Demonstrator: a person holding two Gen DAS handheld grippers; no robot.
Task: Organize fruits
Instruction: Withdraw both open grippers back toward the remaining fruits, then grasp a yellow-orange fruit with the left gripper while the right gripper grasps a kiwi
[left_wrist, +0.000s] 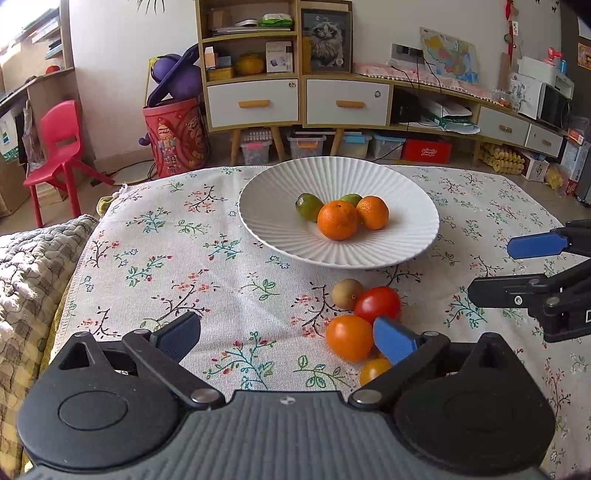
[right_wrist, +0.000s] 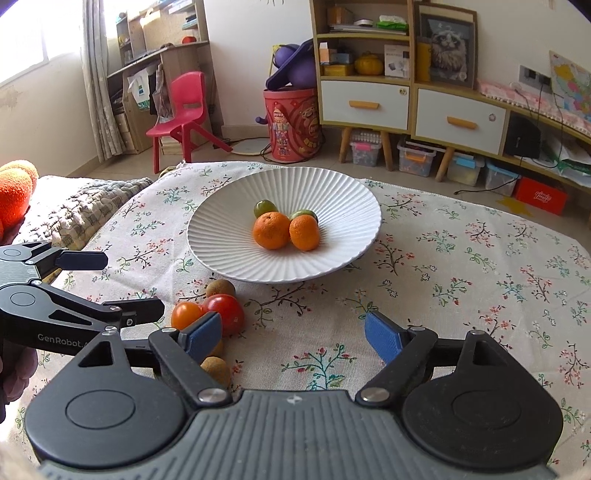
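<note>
Left gripper (left_wrist: 286, 338) and right gripper (right_wrist: 293, 338) both gaped wide, gripping nothing; white ribbed ceramic plate (left_wrist: 406, 206) held two orange mandarins (left_wrist: 338, 220) and two green fruits (left_wrist: 308, 206); red tomato (left_wrist: 377, 304), orange tomato (left_wrist: 349, 336), brown round fruit (left_wrist: 346, 293) lay on floral tablecloth (left_wrist: 184, 258) near the plate

white ribbed plate (left_wrist: 280, 236) holding two orange mandarins (left_wrist: 338, 220) and two green fruits (left_wrist: 308, 206); cream tablecloth (left_wrist: 184, 258) with floral sprigs; red tomato (left_wrist: 377, 303), orange tomato (left_wrist: 349, 337), brown longan (left_wrist: 346, 293); blue gripper pads (right_wrist: 201, 338).
</note>
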